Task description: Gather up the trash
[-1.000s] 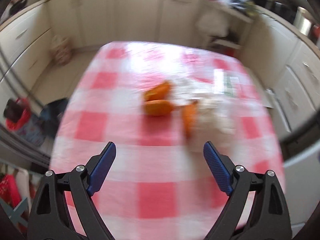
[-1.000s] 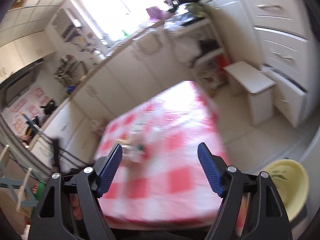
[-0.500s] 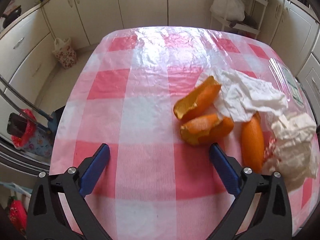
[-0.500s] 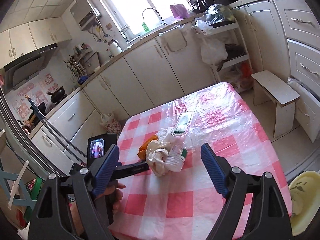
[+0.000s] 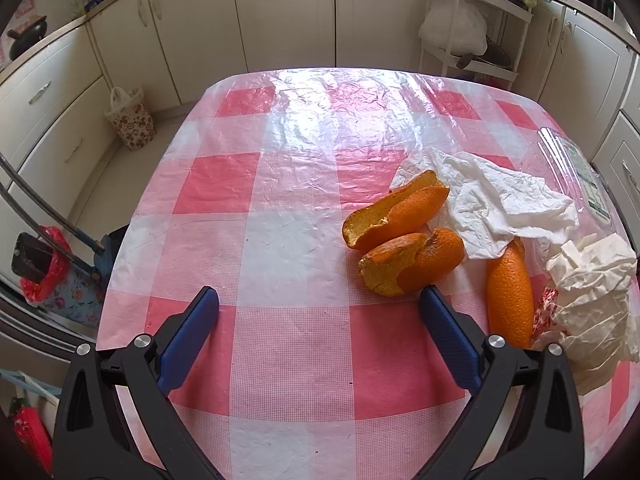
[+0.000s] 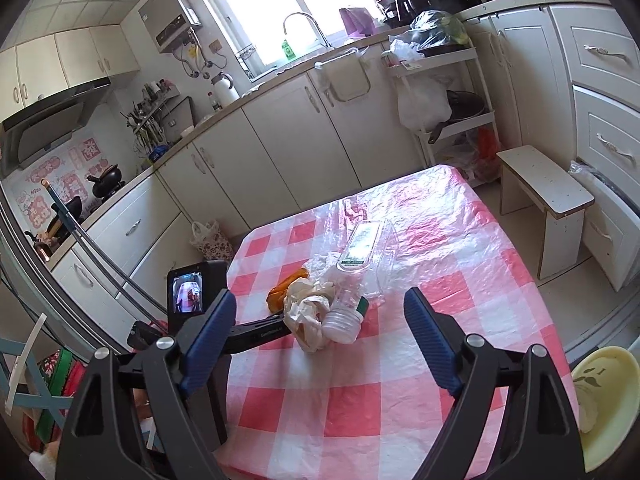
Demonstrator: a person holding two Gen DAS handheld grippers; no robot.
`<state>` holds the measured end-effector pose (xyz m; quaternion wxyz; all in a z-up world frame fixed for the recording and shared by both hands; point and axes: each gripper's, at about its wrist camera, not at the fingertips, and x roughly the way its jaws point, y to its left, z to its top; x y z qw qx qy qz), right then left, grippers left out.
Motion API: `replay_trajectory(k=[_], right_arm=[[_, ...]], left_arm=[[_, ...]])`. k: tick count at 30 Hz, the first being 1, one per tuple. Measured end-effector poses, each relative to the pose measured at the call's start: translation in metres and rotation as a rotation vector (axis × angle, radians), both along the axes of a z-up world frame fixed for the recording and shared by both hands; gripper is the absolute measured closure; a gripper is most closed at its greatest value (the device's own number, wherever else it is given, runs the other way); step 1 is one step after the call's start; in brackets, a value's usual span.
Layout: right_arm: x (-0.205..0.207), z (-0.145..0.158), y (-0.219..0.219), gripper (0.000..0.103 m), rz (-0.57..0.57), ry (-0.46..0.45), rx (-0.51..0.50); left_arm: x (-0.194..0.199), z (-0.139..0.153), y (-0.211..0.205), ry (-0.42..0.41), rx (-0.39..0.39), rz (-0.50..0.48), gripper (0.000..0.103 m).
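Observation:
Orange peels point(image 5: 404, 232) lie on the pink checked tablecloth point(image 5: 288, 200), with a third peel point(image 5: 510, 296) to their right. A white tissue point(image 5: 492, 200) lies behind them and a crumpled wrapper point(image 5: 588, 304) at the right edge. My left gripper point(image 5: 320, 304) is open and empty, its right fingertip close to the nearest peel. In the right wrist view the trash pile point(image 6: 312, 308) includes a clear plastic bottle point(image 6: 360, 264) lying on its side. My right gripper point(image 6: 320, 312) is open and empty, above the near table side.
A yellow basin point(image 6: 604, 392) sits on the floor at the lower right. A white stool point(image 6: 544, 196) stands beside the table. Kitchen cabinets point(image 5: 280, 20) ring the room. A flowered bag point(image 5: 130, 116) stands on the floor at the left.
Both grippers have moved in towards the table and the trash pile; the views went from blurred to steady. Both stay open.

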<state>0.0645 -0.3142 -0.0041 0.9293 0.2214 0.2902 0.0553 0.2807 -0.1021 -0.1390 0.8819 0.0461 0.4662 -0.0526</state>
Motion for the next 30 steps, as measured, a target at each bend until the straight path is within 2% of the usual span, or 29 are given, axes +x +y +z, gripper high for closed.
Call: replay_trajectory(k=[17, 30], right_arm=[[-0.003, 0.004, -0.016, 0.018, -0.067, 0.026, -0.037], [0.002, 0.003, -0.016, 0.017, -0.07, 0.037, -0.058]], left_arm=[[0.0, 0.001, 0.0, 0.0, 0.0, 0.0, 0.007], [-0.001, 0.001, 0.001, 0.0, 0.0, 0.0, 0.007]])
